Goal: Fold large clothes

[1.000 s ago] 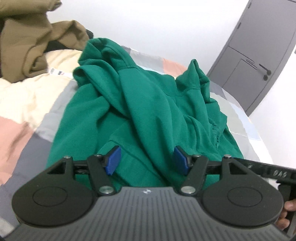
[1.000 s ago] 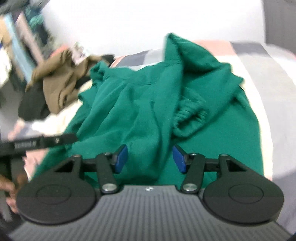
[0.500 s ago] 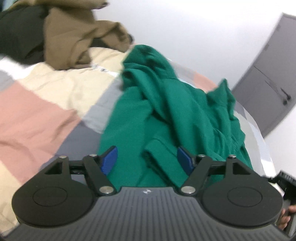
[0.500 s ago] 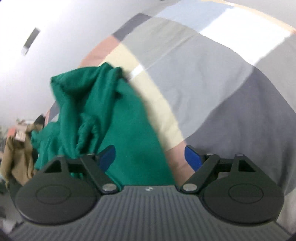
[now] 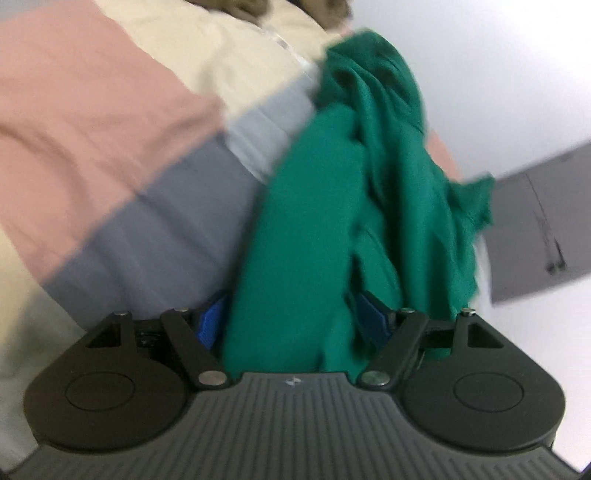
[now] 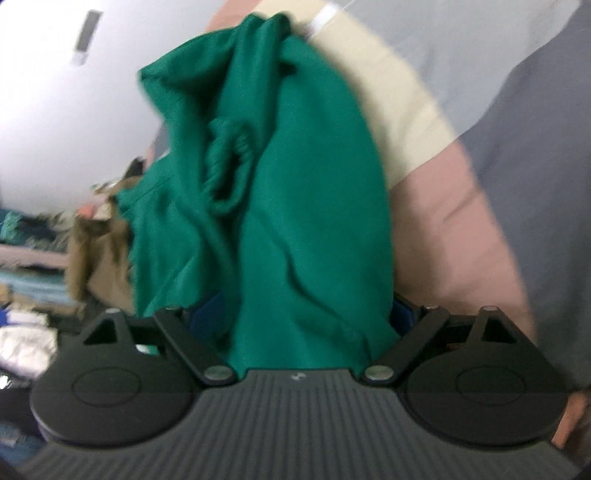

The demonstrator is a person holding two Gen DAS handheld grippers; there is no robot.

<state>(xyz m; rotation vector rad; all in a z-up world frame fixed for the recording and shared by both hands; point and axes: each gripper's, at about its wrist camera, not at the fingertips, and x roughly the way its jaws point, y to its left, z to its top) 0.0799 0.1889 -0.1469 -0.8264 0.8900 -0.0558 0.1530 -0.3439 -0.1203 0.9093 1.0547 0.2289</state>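
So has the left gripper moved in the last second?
Yes. The left gripper has swung toward the near left edge of the green hoodie; the grey door has slid to the view's right edge. Its jaws have been opening, straddling cloth.

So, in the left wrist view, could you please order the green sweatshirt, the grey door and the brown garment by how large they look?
1. Green sweatshirt, crumpled on the patchwork bedspread, fills most of the view, partly because it is nearest.
2. Grey door, cut off at the right edge.
3. Brown garment, only a sliver at the top edge, so its true size is unclear.
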